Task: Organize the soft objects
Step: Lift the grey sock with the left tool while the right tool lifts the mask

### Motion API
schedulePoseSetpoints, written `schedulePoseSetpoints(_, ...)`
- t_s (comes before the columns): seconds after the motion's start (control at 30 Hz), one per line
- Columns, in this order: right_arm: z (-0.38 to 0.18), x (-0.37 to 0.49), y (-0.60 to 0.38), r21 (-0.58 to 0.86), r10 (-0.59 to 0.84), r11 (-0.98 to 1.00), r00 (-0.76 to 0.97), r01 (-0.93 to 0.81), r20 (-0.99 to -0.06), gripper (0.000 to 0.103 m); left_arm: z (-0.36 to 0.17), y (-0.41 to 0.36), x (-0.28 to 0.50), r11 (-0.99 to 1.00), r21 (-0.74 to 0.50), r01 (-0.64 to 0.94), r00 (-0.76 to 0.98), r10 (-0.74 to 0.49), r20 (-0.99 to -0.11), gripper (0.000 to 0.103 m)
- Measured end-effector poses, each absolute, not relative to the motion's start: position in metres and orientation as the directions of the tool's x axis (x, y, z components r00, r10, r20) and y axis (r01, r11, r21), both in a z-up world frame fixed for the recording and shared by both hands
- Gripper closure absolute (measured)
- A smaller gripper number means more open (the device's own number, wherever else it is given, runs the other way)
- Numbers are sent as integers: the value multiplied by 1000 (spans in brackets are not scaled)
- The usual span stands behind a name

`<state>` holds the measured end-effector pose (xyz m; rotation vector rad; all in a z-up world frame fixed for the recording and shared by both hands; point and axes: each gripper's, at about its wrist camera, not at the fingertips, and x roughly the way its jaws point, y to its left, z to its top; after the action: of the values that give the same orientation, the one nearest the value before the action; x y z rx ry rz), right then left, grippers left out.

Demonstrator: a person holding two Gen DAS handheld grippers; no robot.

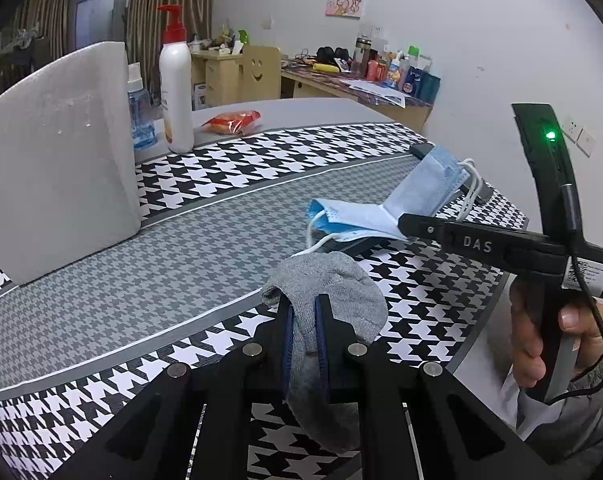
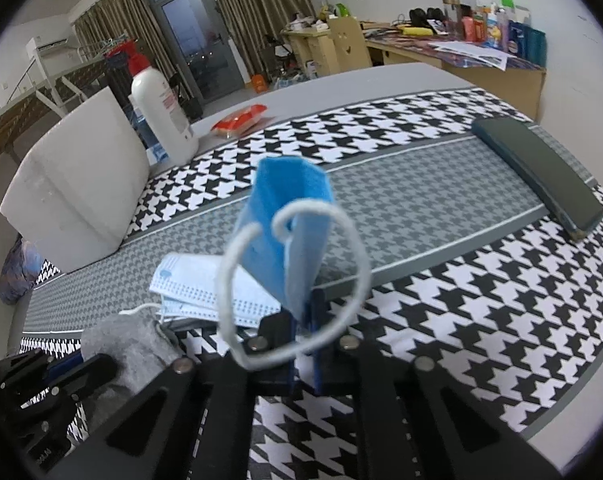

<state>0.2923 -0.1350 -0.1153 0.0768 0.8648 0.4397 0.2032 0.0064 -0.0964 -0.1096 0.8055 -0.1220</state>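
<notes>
Pick-up step: left gripper (image 1: 304,330) pinches the grey knit sock (image 1: 333,300), right gripper (image 2: 303,336) pinches the blue pleated face mask (image 2: 291,224) (ear loop dangling); next, carry both to one spot.

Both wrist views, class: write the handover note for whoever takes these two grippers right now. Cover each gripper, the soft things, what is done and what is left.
Left gripper: shut on the grey sock, at the near edge of the houndstooth mat.
Right gripper: shut on the blue face mask, one end lifted, ear loop dangling; its other end lies folded on the mat.
White foam box stands at the mat's far left.
Done: both soft things gripped.
Left: put each in its place; the destination is not evident.
</notes>
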Motion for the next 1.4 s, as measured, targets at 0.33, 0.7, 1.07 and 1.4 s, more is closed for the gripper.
schedulePoseSetpoints(0.33, -92, 273, -150, 236, 398, 915, 632, -329, -665, 94, -88, 12, 192, 994, -109, 25, 713, -94, -695, 91)
schedulePoseSetpoints(0.7, -71, 258, -168, 212, 360, 932, 704, -293, -613, 94, -75, 32, 182, 995, -83, -51, 745, -17, -667, 92)
schedulePoseSetpoints(1.07, -65, 245, -163, 211, 404, 913, 697, -350, -593, 94, -65, 31, 175, 996, -81, -47, 767, -16, -641, 92)
schedulePoseSetpoints(1.4, -54, 234, -156, 203, 431, 900, 706, -387, -562, 94, -53, 35, 167, 997, -59, -53, 787, 6, -617, 91)
